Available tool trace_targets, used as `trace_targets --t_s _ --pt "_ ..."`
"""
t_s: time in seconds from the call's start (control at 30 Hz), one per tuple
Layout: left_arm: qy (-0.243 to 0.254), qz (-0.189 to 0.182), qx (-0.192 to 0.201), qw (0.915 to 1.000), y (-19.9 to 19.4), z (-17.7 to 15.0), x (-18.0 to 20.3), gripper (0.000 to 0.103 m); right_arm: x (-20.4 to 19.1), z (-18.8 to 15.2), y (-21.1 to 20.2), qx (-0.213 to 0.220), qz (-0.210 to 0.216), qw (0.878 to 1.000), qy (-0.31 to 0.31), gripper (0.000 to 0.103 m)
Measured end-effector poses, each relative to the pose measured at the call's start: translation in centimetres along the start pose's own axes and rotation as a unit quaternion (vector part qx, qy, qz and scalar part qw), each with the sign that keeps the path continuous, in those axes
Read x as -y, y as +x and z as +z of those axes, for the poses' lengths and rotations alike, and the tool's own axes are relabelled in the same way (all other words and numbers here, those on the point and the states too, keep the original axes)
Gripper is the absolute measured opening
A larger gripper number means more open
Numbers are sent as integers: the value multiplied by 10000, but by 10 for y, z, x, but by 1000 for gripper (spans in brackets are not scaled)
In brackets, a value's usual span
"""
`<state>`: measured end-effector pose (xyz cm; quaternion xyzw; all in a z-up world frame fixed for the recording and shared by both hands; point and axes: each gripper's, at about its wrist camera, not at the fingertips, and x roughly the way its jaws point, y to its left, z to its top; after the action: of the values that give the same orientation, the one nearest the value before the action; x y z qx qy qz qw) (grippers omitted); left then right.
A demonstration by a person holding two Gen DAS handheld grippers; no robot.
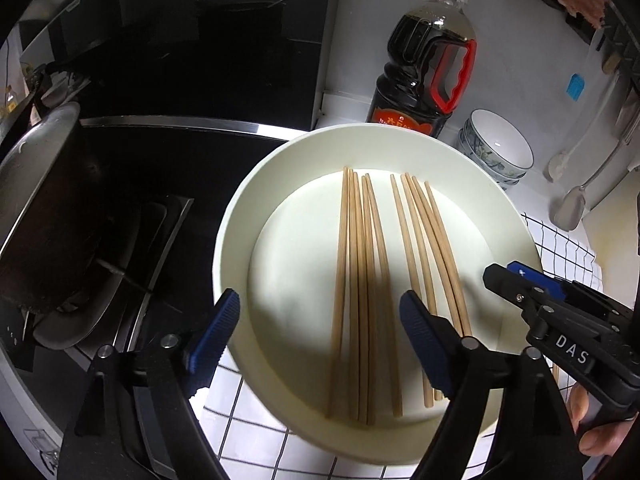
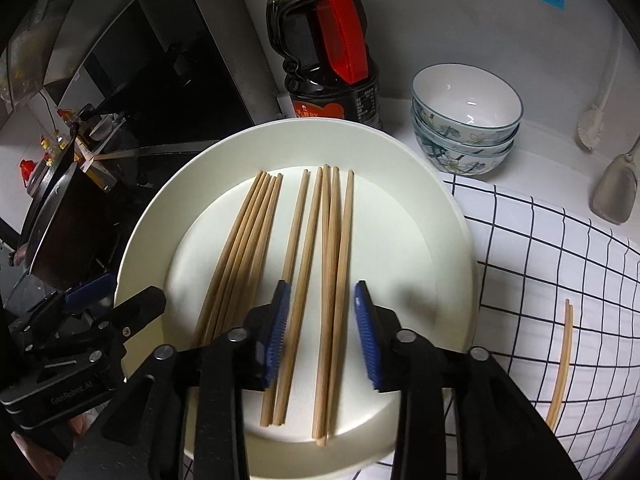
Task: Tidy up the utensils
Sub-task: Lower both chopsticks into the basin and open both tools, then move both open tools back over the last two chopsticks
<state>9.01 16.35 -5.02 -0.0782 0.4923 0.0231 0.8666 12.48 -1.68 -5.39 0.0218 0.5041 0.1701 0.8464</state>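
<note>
A white plate (image 1: pixel 240 208) (image 2: pixel 440 216) holds wooden chopsticks in two bundles. The left bundle (image 1: pixel 360 280) (image 2: pixel 244 232) lies between the wide-spread fingers of my left gripper (image 1: pixel 320 340), which is open and hovers over the plate's near side without touching the sticks. The right bundle (image 1: pixel 424 232) (image 2: pixel 332 240) runs between the blue pads of my right gripper (image 2: pixel 322 332), which is open with gaps on both sides. The right gripper's tip (image 1: pixel 516 276) shows over the plate's right rim. The left gripper's tip (image 2: pixel 116 300) is at the plate's left rim. A loose chopstick pair (image 2: pixel 562 364) lies on the cloth.
The plate rests on a black-checked white cloth (image 2: pixel 560 260). Behind it stand a soy sauce bottle (image 1: pixel 424 68) (image 2: pixel 328 56) and stacked patterned bowls (image 1: pixel 496 148) (image 2: pixel 464 120). A dark pan (image 1: pixel 48 200) sits on the stove at left. A metal spoon (image 2: pixel 614 192) hangs at right.
</note>
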Motion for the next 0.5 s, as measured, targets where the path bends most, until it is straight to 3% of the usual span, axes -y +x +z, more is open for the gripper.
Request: trace_targets --t_s 0.13,0.2,0.5 --pt "28 87 52 9999 -10 -7 1 86 0 -5 -9 84 -12 10000 -14 42" --pt "58 109 60 9999 -14 -10 2 89 1 -8 -14 128 -25 9999 -33 50" --pt "-11 -35 81 10000 -32 -21 15 92 12 -29 -39 247 -76 9997 -53 57"
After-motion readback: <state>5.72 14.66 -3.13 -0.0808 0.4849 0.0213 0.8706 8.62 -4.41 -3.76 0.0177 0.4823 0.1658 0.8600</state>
